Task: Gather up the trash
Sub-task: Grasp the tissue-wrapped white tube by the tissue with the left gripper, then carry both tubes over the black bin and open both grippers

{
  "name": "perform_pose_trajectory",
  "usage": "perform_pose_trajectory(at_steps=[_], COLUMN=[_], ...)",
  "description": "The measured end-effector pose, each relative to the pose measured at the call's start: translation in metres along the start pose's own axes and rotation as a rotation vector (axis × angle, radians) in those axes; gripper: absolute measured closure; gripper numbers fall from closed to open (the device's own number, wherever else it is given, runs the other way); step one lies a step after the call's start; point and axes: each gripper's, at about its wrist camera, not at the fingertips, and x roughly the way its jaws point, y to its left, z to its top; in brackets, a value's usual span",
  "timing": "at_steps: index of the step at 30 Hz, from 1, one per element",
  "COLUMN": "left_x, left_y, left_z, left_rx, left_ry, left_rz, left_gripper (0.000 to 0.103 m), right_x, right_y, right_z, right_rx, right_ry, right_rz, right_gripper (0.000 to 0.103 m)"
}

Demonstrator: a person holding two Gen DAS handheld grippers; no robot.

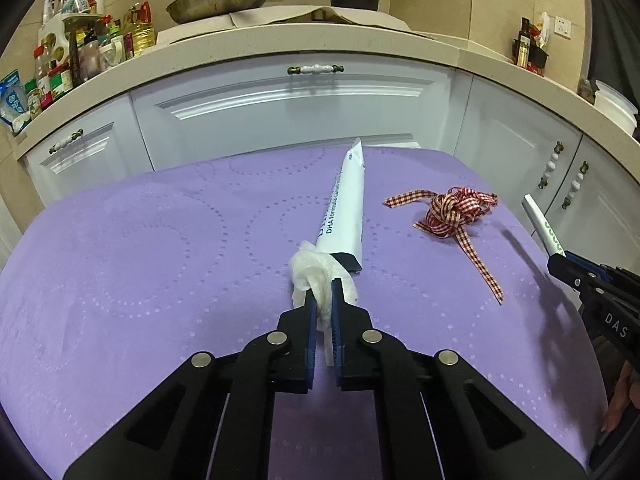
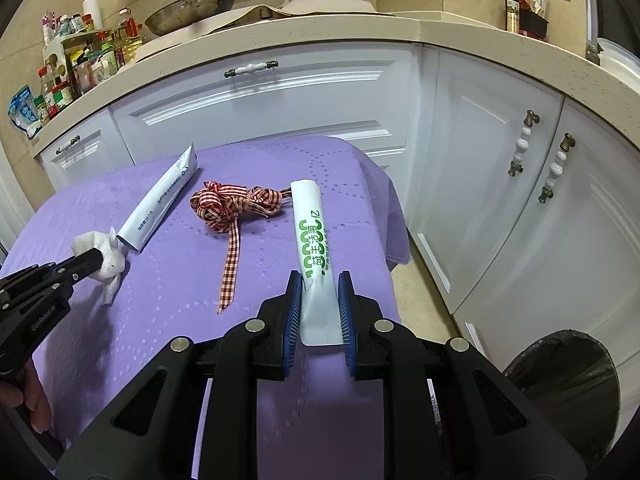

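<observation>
We see the left tongs point(image 1: 323, 292) pinched tight on a crumpled white tissue wad point(image 1: 310, 270), which sits at the near end of a long white sachet with blue print point(image 1: 344, 216) lying on the purple embossed cloth point(image 1: 160, 260) over the counter. The right tongs point(image 2: 320, 292) are clamped on the near end of a white stick sachet with green print point(image 2: 312, 232), which points away from us. Between the two sachets lies a tangled red-and-white gingham ribbon point(image 2: 228, 208), apart from both tongs. A black-lined round bin point(image 2: 568, 376) stands on the floor at the near right.
</observation>
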Motion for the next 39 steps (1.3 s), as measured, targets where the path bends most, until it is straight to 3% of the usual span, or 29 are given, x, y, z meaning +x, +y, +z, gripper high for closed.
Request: perform_pose_trajectory(at_steps=[9, 16, 32, 39], left_x=[-0.032, -0.058, -0.095, -0.101], left_y=[0.002, -0.026, -0.174, -0.231], left_z=[0.002, -0.007, -0.042, -0.056], left_rx=[-0.013, 0.027, 0.229, 0.309], left_ry=[-0.056, -0.082, -0.095, -0.103], left_rz=[-0.002, -0.058, -0.311, -0.375], left_gripper=[0.097, 0.097, 0.097, 0.097], right_x=[-0.022, -0.054, -0.139, -0.162], right_y=[-0.006, -0.027, -0.128, -0.161], right_z=[-0.003, -0.021, -0.099, -0.130], right_rx=[0.014, 0.044, 0.201, 0.255], right_ry=[-0.029, -0.056, -0.073, -0.077], right_rz=[-0.012, -0.054, -0.263, -0.333], right_gripper=[0.085, 0.085, 0.085, 0.085])
